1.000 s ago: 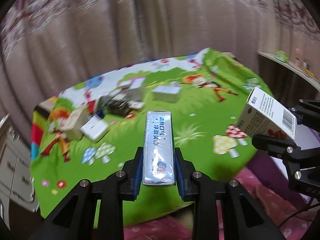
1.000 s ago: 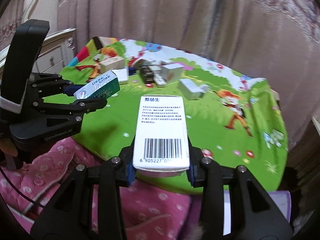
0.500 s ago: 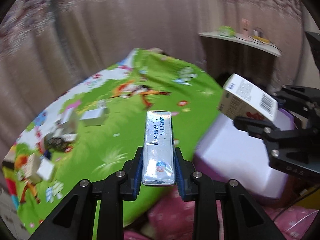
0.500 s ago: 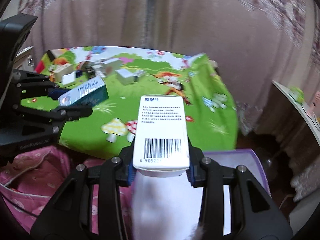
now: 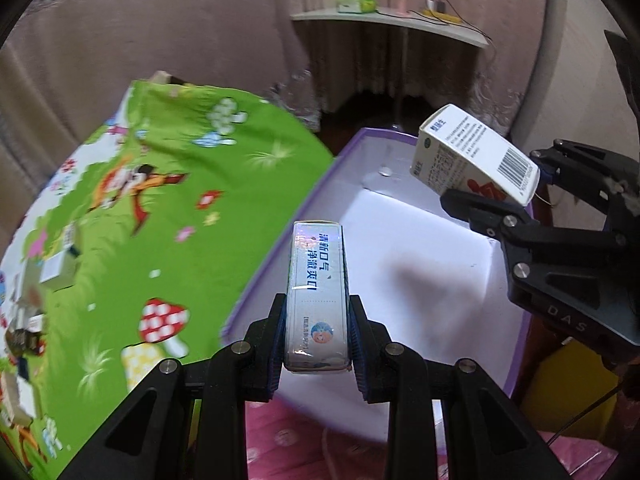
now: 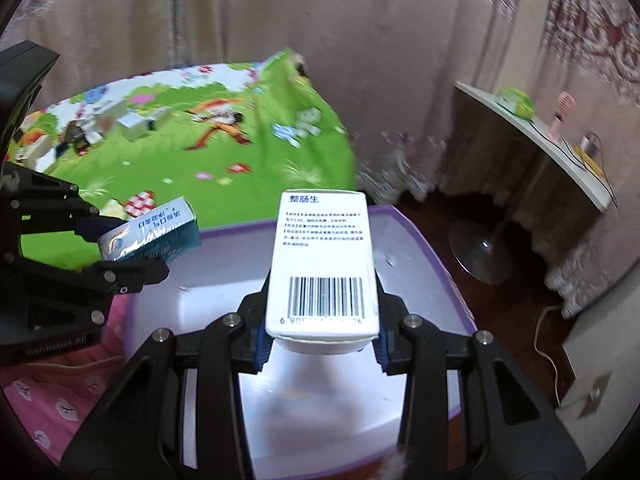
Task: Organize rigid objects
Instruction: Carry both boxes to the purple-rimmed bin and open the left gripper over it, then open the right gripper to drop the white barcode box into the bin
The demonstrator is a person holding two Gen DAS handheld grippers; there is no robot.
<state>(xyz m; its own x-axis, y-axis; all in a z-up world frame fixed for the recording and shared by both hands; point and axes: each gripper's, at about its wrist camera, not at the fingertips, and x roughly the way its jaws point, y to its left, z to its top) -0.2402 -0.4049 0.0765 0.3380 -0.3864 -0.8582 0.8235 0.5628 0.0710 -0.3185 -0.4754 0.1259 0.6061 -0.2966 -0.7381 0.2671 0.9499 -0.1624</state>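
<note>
My left gripper [image 5: 317,336] is shut on a long silvery toothpaste box [image 5: 316,292] with blue Chinese print; it also shows in the right wrist view [image 6: 150,232]. My right gripper [image 6: 322,336] is shut on a white medicine box [image 6: 324,264] with a barcode, also visible in the left wrist view [image 5: 472,160]. Both boxes hang above a white bin with a purple rim [image 5: 404,280], whose rim shows in the right wrist view [image 6: 436,264]. The bin's inside looks bare.
The table with the green cartoon cloth [image 5: 160,208] lies to the left, with several small boxes [image 6: 120,124] at its far side. A pink quilted cover [image 6: 52,396] lies below. A white shelf [image 6: 560,144] and a lamp base [image 6: 484,252] stand at the right.
Both grippers have swung right, away from the green table, and now hold their boxes over the purple-rimmed bin. Both stay shut on their boxes.
</note>
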